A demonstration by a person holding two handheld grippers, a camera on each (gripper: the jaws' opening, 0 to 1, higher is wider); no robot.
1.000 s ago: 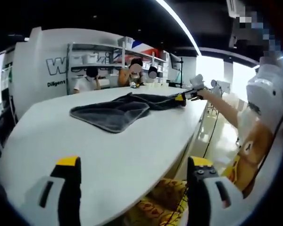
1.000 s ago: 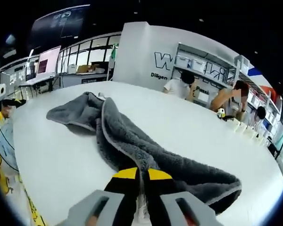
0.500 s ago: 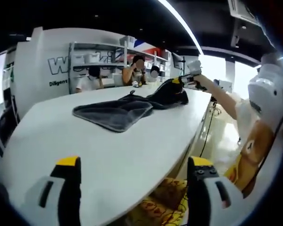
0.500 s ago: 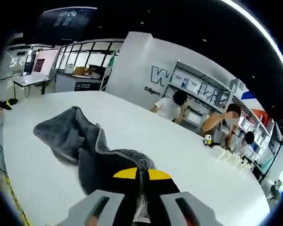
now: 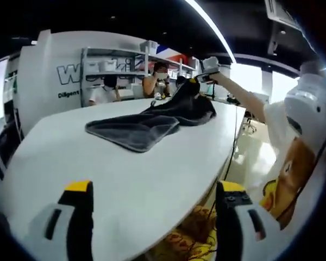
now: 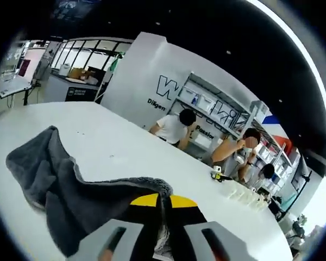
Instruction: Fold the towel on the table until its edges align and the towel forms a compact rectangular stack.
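White table (image 5: 125,179) bears towel (image 5: 146,122), one corner pinched in right tool (image 6: 163,202)

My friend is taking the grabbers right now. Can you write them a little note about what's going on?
Right hand-held gripper: shut on one edge of the grey towel, holding it up above the white table.
Left hand-held gripper: open, empty, hovering over the table's near edge, apart from the towel.
Towel: its other part lies rumpled on the table.
Done: one edge picked up.
Left: carry that edge over, line up the edges, fold to a compact rectangle.
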